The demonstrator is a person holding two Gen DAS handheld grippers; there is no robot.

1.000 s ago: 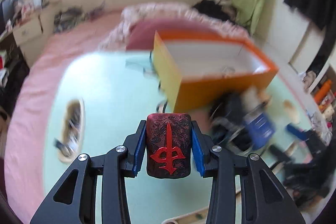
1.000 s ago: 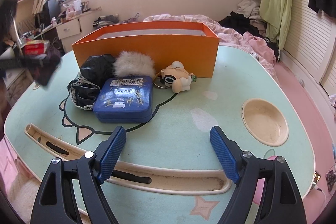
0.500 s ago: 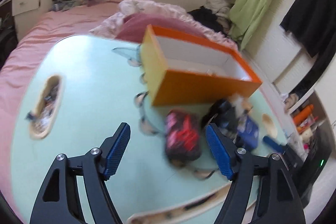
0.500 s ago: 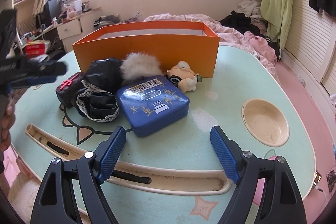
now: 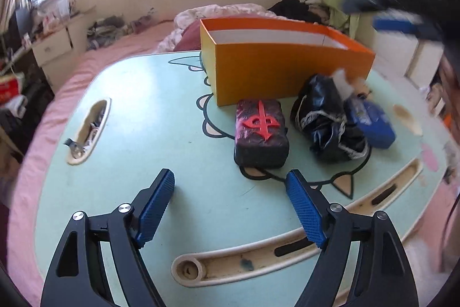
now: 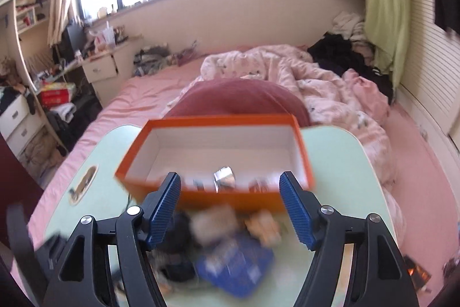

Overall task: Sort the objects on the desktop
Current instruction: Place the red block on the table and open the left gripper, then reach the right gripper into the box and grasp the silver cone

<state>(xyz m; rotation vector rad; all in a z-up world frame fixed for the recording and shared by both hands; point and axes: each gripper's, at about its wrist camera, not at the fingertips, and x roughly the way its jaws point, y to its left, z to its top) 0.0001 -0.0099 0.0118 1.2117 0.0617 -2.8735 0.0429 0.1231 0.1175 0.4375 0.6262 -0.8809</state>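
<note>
A pale green desk (image 5: 149, 105) with a cartoon cat outline stood against a pink bed (image 6: 143, 94). An open orange box (image 5: 276, 71) sat at the desk's far side.

From the left wrist view, the left claw (image 5: 230, 209) hung above bare desk, its blue pads apart and the jaws opening, with nothing between them. Just ahead of it a dark red case (image 5: 261, 131) with a red emblem lay flat on the desk, just in front of the box's near corner. To its right lay a crumpled black pouch (image 5: 325, 120) with pale trim, then a blue tin (image 5: 371, 120) touching the pouch. A bit of white fluff (image 5: 343, 79) showed behind them. The right claw (image 5: 382, 16) appeared as a blur at the upper right.

From the right wrist view, the right claw (image 6: 230, 209) was over the box's near wall, jaws closing but with a clear gap and nothing between the pads. Inside the box lay a small silvery thing (image 6: 224, 177) and other blurred bits. Below the claw, the tin (image 6: 238, 263) and neighbouring things were too blurred to make out.
</note>
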